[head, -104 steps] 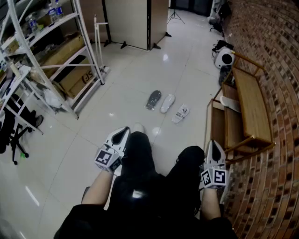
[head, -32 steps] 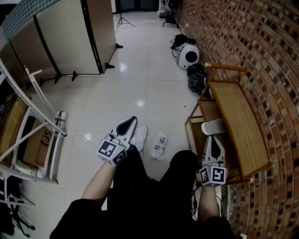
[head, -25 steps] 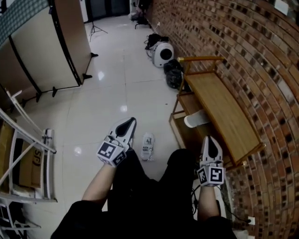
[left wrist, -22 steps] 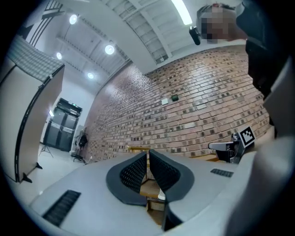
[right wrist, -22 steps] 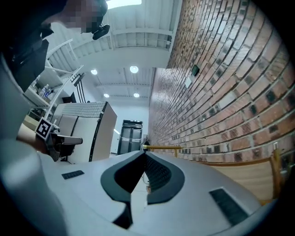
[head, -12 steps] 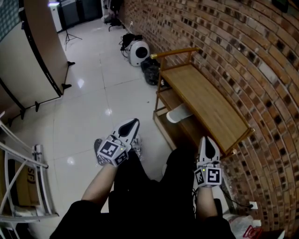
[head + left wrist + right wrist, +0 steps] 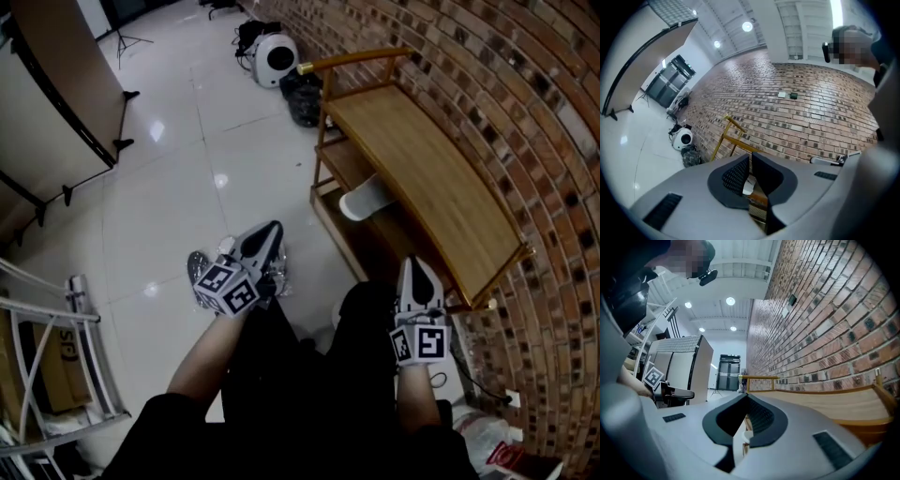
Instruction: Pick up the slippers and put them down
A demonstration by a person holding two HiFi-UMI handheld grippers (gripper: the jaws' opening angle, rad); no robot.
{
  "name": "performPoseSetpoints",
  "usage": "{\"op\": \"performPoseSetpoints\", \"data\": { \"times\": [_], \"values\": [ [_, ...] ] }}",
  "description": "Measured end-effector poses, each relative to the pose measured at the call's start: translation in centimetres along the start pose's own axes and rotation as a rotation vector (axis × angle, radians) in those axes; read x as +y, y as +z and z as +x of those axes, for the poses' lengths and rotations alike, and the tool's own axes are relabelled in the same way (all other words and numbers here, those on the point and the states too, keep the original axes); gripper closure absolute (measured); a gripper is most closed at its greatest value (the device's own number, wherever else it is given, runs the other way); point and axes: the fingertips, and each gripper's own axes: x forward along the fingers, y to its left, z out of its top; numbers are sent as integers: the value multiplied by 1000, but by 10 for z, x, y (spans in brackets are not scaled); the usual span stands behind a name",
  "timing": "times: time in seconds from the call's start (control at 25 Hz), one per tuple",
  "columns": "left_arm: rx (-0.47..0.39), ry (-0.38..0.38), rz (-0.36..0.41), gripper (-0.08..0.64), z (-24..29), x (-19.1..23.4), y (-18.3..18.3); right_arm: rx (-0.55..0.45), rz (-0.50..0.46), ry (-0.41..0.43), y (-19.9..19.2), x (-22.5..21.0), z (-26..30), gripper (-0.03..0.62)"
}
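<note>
1. The step in hand looks like the approach: no slipper has been picked up yet. The left claw (image 7: 273,228) is pressed together with nothing in it, and the right claw (image 7: 417,264) also looks pressed together and empty.
2. A grey slipper (image 7: 198,266) lies on the floor (image 7: 169,187) just beside the left claw. A second one (image 7: 280,278) is partly hidden behind that claw. A white slipper (image 7: 366,197) sits on the shelf (image 7: 349,169) under the wooden surface (image 7: 431,178), ahead of the right claw.
3. The next move probably calls for spreading one claw, bringing it down to a slipper's edge, and pinching it.
4. About four seconds earlier, three slippers lay well ahead on open floor. Now the floor slippers are at the person's feet, and the wooden surface runs along the brick wall (image 7: 525,122) close on the right.
</note>
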Motion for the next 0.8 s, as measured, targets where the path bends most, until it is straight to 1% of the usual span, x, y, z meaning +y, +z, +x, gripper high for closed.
{"op": "performPoseSetpoints", "data": {
  "times": [0.08, 0.2, 0.32, 0.36, 0.4, 0.44, 0.52, 0.56, 0.68, 0.8],
  "values": [
    [-3, -20, -82, 553, 7, 9, -10, 20, 1, 5, -8, -1, 7, 592],
    [3, -54, -256, 553, 22, 19, -28, 44, 10, 4, -16, -2, 14, 592],
    [45, -59, -366, 550, 43, 27, -52, 58, 23, -9, -19, -5, 15, 592],
    [63, -53, -409, 522, 51, 30, -61, 63, 25, -12, -19, -6, 14, 592],
    [77, -43, -461, 450, 60, 33, -71, 68, 24, -13, -20, -6, 13, 592],
    [89, -31, -518, 411, 69, 36, -81, 73, 21, -11, -20, -5, 12, 592],
    [111, -10, -613, 384, 88, 42, -100, 84, 13, -1, -20, -3, 11, 592],
    [125, -1, -644, 359, 98, 44, -110, 90, 10, 3, -20, -3, 11, 592],
    [155, 12, -708, 351, 125, 48, -134, 111, 8, 11, -21, -1, 6, 592],
    [193, 16, -717, 351, 145, 47, -152, 123, 0, 15, -23, 1, 0, 592]
  ]
}}
